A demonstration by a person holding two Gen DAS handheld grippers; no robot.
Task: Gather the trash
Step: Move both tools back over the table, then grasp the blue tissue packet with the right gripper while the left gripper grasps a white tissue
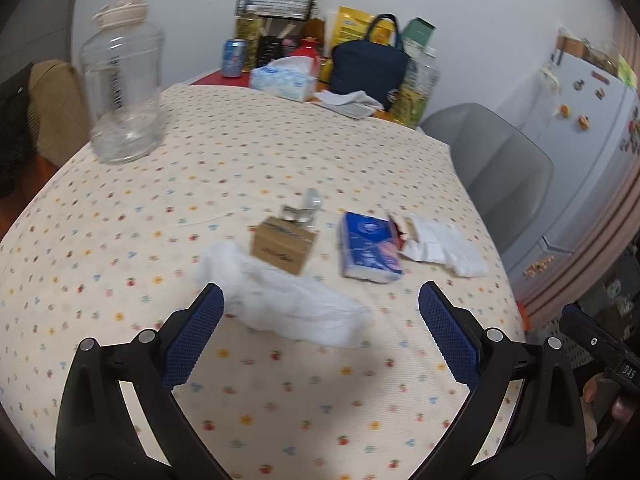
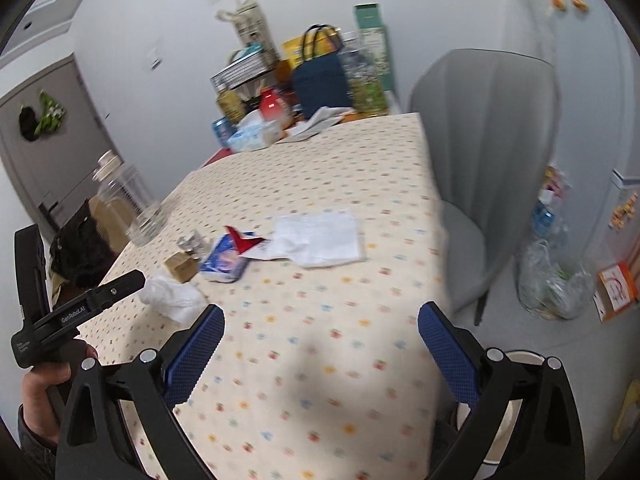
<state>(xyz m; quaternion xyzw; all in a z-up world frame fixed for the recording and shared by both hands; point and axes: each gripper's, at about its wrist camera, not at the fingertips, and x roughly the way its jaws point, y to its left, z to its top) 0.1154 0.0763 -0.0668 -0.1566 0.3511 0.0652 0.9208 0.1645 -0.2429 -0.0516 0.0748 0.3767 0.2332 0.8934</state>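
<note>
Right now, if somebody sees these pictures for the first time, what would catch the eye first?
Probably the litter mid-table on the dotted tablecloth: a crumpled white tissue nearest the open left gripper, a small cardboard box behind it, a blue tissue pack and torn white paper to their right. A big clear jar stands far left.

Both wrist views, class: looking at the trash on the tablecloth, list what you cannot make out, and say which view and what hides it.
- Cardboard box: print unreadable, motion blur, left wrist view.
- Shiny small item behind the box: kind unclear, blurred and partly hidden, left wrist view.
- Crumpled tissue: partly hidden by the left gripper, right wrist view.
- Blue packet: label blurred, red scrap overlaps it, right wrist view.
</note>
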